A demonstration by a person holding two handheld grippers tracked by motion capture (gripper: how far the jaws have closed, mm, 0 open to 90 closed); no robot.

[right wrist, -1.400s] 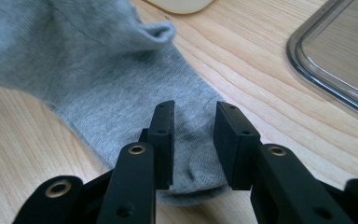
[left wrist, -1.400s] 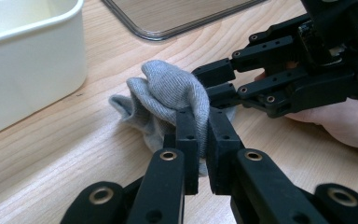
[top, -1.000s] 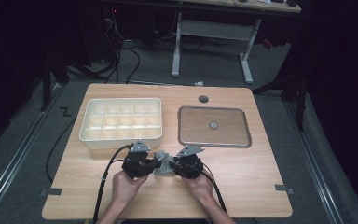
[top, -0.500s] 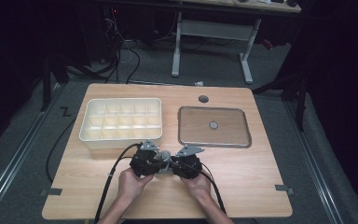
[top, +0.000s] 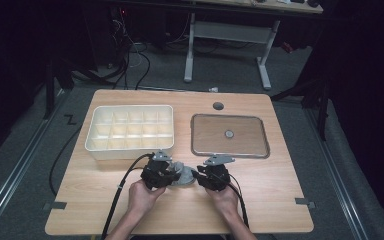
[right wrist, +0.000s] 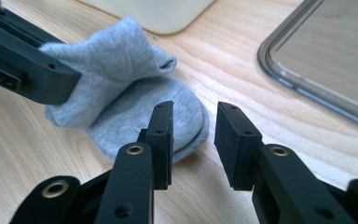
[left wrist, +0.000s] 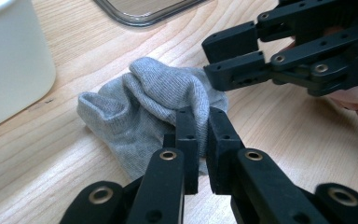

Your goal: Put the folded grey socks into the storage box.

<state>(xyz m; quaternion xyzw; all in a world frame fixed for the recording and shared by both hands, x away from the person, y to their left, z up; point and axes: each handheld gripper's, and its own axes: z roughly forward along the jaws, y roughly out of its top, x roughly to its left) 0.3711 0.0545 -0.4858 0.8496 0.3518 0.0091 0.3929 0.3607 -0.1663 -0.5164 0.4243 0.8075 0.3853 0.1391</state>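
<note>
A crumpled grey sock (top: 184, 173) lies on the wooden table between my two grippers. My left gripper (left wrist: 204, 116) is shut on a fold of the sock (left wrist: 144, 102) at its near edge; from above it sits at the sock's left (top: 174, 176). My right gripper (right wrist: 193, 116) stands open just short of the sock's rounded toe (right wrist: 177, 116). Its jaws have just been opening a little, and only bare wood shows between them. It sits at the sock's right (top: 198, 176). One left finger (right wrist: 28, 65) lies across the sock.
A white compartment box (top: 130, 107) stands behind the left hand, close to the sock. A clear flat tray (top: 230, 116) with a small round thing in it lies behind the right hand. A cable hole (top: 218, 106) is near the table's far edge.
My right gripper has drawn back to the right, off the sock, widening the gap between the two grippers. The left gripper stays on the sock.
</note>
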